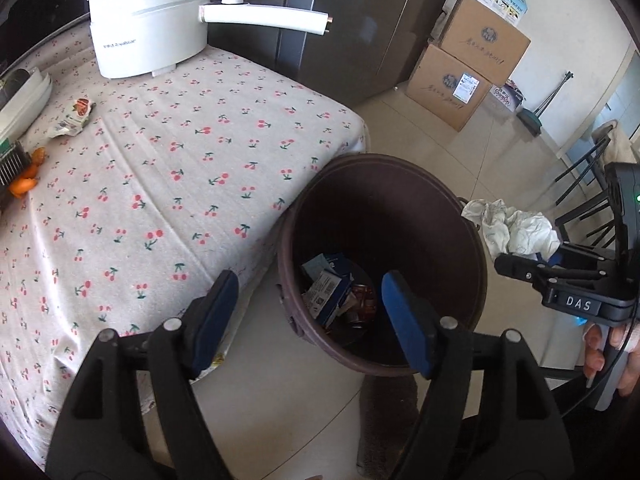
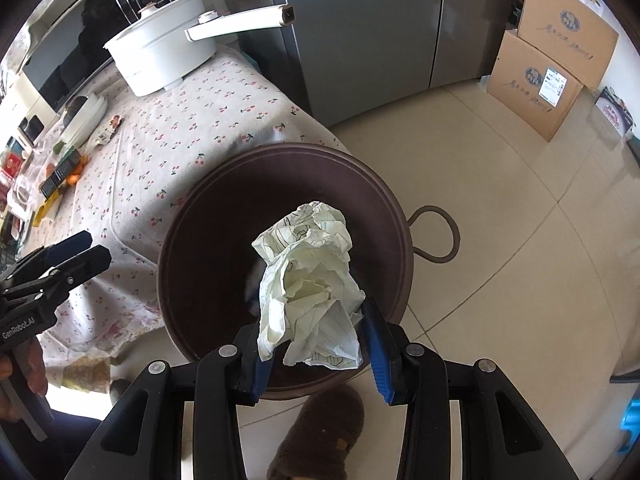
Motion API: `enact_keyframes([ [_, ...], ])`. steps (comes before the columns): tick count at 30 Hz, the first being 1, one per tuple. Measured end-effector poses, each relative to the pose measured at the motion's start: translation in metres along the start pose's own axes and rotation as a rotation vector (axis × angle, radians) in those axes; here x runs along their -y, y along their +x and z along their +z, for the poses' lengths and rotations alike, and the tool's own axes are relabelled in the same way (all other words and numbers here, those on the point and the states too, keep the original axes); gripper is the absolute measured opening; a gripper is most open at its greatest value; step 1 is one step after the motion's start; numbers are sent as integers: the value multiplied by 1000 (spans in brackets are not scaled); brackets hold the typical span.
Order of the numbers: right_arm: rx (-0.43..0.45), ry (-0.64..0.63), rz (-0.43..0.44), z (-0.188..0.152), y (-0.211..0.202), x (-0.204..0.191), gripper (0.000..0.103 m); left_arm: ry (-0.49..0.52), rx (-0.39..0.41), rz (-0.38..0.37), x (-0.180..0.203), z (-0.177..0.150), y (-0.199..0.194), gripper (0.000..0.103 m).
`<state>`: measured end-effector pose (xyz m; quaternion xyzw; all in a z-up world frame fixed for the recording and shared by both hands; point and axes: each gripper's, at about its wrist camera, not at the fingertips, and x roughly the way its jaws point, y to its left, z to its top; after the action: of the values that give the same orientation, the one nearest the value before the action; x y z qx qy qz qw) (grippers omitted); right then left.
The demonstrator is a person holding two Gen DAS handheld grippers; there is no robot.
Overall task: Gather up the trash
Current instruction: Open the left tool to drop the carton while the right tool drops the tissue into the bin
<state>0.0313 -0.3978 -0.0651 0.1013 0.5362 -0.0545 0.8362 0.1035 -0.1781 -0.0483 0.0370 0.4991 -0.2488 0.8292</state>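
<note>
A dark brown trash bin (image 1: 452, 216) stands on the floor beside the table; it also shows in the right wrist view (image 2: 192, 240). Boxes and wrappers (image 1: 332, 288) lie at its bottom. My right gripper (image 2: 316, 336) is shut on a crumpled sheet of pale paper (image 2: 312, 280) and holds it over the bin's mouth; the paper also shows in the left wrist view (image 1: 512, 228). My left gripper (image 1: 308, 312) is open and empty, above the bin's near rim by the table edge. A snack wrapper (image 1: 72, 118) and orange peel (image 1: 28, 178) lie on the table's far left.
The table wears a cherry-print cloth (image 1: 160, 168). A white electric pot (image 1: 152, 24) stands at its back. A grey fridge (image 2: 360, 32) and stacked cardboard boxes (image 1: 468, 76) stand behind. A brown slipper (image 2: 320, 436) is on the tiled floor by the bin.
</note>
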Motion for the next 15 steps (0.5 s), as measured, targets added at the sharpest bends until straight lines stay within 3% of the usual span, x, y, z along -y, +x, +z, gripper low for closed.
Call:
enact_keyframes([
  [15, -13, -14, -7, 9, 12, -18, 47, -82, 13, 119, -60, -20, -30, 82],
])
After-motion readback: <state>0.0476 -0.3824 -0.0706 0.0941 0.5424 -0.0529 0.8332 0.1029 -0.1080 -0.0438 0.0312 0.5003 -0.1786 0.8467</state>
